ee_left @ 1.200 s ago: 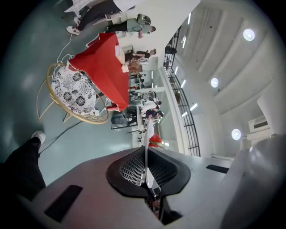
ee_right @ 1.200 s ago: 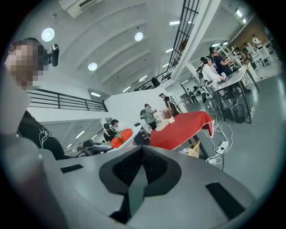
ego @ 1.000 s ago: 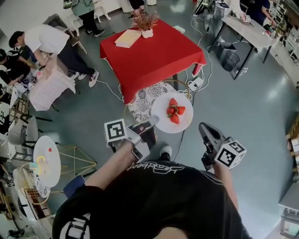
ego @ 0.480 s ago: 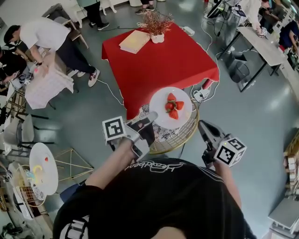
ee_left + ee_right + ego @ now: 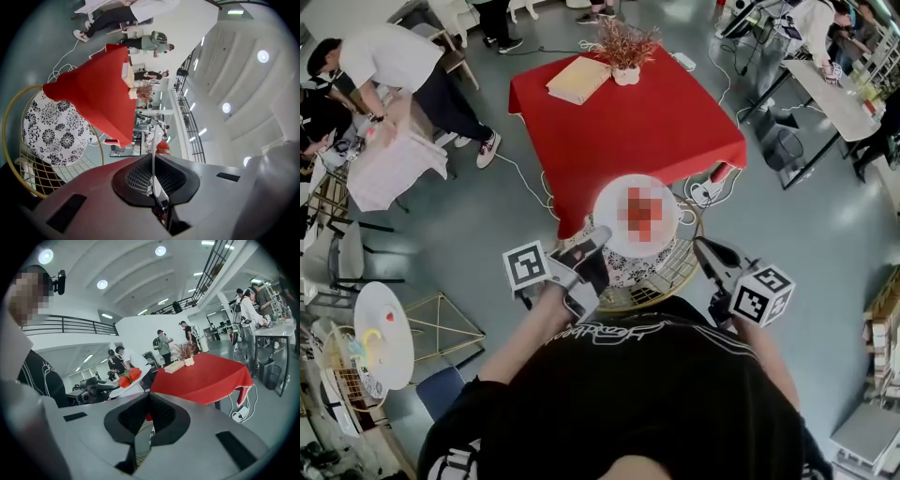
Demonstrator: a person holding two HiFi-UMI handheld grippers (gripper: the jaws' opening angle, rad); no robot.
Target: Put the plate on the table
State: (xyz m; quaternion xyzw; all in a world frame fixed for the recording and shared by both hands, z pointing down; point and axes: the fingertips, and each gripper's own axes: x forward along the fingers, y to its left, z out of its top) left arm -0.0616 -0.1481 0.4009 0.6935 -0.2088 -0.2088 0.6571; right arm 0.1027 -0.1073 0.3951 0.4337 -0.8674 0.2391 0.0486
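A white plate (image 5: 619,230) carrying strawberries hangs in the air above a round floral-topped wire table (image 5: 630,274), just short of the red-clothed table (image 5: 628,112). My left gripper (image 5: 602,234) is shut on the plate's near-left rim. In the left gripper view the plate (image 5: 153,154) runs edge-on as a thin white line between the closed jaws, with a strawberry (image 5: 162,146) beyond. My right gripper (image 5: 701,246) is held to the right of the plate, shut and empty. From the right gripper view the plate (image 5: 123,389) and strawberries (image 5: 130,375) show to the left, before the red table (image 5: 206,376).
A tan book (image 5: 578,80) and a white vase of dried plants (image 5: 626,52) stand at the red table's far edge. Cables and a power strip (image 5: 705,192) lie on the floor to its right. People work at tables on the left (image 5: 389,70); desks stand at the right (image 5: 825,84).
The plate and both grippers have moved forward toward the red table; the plate now hangs over the round wire table's far part. The left grip on the plate is unchanged.
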